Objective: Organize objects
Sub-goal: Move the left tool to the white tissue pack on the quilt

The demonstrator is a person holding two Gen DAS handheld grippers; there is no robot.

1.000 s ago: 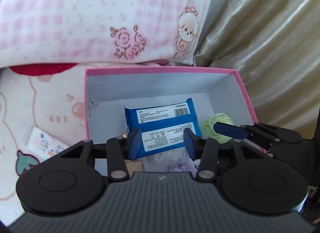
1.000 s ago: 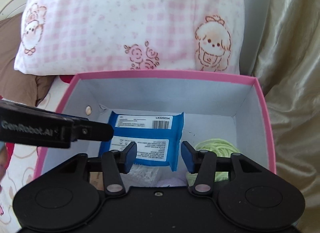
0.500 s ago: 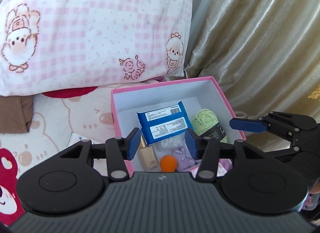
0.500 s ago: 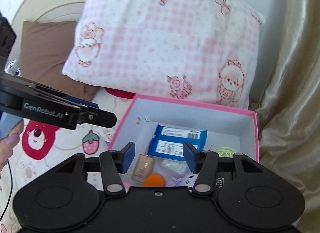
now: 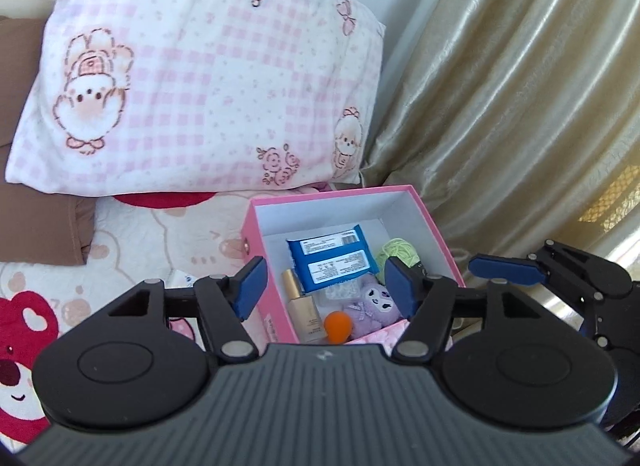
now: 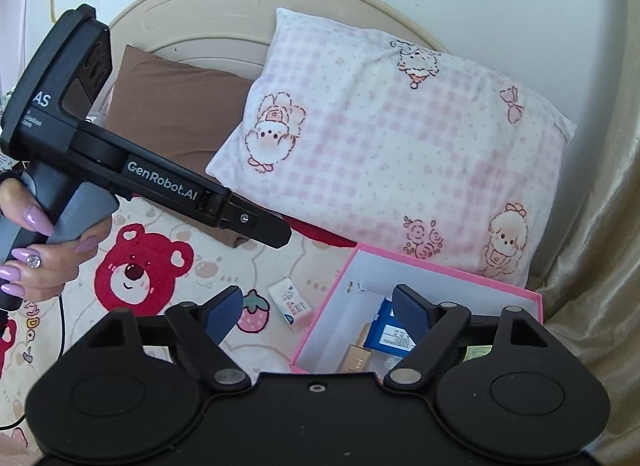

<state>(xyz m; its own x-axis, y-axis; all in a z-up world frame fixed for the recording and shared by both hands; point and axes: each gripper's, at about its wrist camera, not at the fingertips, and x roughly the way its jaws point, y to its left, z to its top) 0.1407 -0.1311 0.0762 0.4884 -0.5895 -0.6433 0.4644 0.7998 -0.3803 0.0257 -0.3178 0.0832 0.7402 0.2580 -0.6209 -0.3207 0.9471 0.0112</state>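
Box: pink outside and rim, white inside.
Wipes pack: blue, white labels.
Yarn ball: light green.
Bottle: beige, gold cap.
Sponge: orange.
Plush toy: purple, white face.
Pillow: pink-white check, cartoon figures, rose outlines.
Second pillow: plain brown.
Bedsheet: cream, red bear, strawberry prints.
Small carton: white, red-blue print.
Curtain: shiny gold-beige.
Gripper pads: blue; gripper bodies black.

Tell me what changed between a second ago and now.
Both grippers, left and right, pulled up and away from the pink cardboard box, jaws opening with nothing between them. The blue wipes packet and green yarn ball stayed put inside.
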